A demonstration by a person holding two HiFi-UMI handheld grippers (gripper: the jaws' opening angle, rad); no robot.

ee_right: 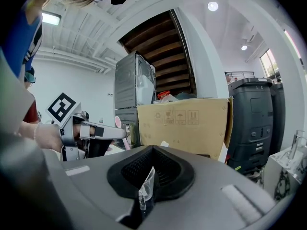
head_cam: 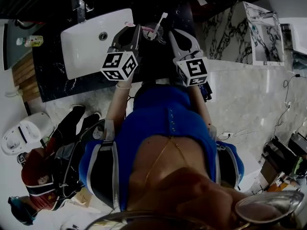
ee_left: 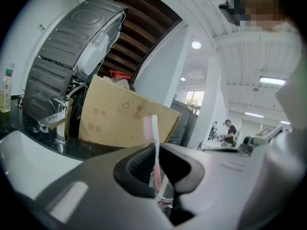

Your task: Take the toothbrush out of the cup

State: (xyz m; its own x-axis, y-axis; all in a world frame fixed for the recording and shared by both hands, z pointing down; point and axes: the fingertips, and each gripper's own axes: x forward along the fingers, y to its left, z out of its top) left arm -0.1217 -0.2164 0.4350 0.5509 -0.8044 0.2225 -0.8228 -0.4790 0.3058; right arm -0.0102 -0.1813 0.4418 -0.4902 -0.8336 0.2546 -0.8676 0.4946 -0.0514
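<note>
Lower handle of toothbrush (ee_left: pixel 154 138) disappears between the closed jaws of left gripper (ee_left: pixel 156 163); its end is not visible. Of cup (ee_right: pixel 145 191), only a clear sliver of wall shows, pinched in right gripper (ee_right: pixel 151 169); body and base are hidden beneath. In the head view the cup sits in shadow between both grippers and is hard to make out. The bottle (ee_left: pixel 5 91) is partly cut off at the left rim of the left gripper view. Print on cardboard box (ee_left: pixel 124 116) is too blurred to read. Distant person (ee_left: pixel 231 131) is too small for detail. Near corner of sink (head_cam: pixel 86 40) is covered by the left gripper.
</note>
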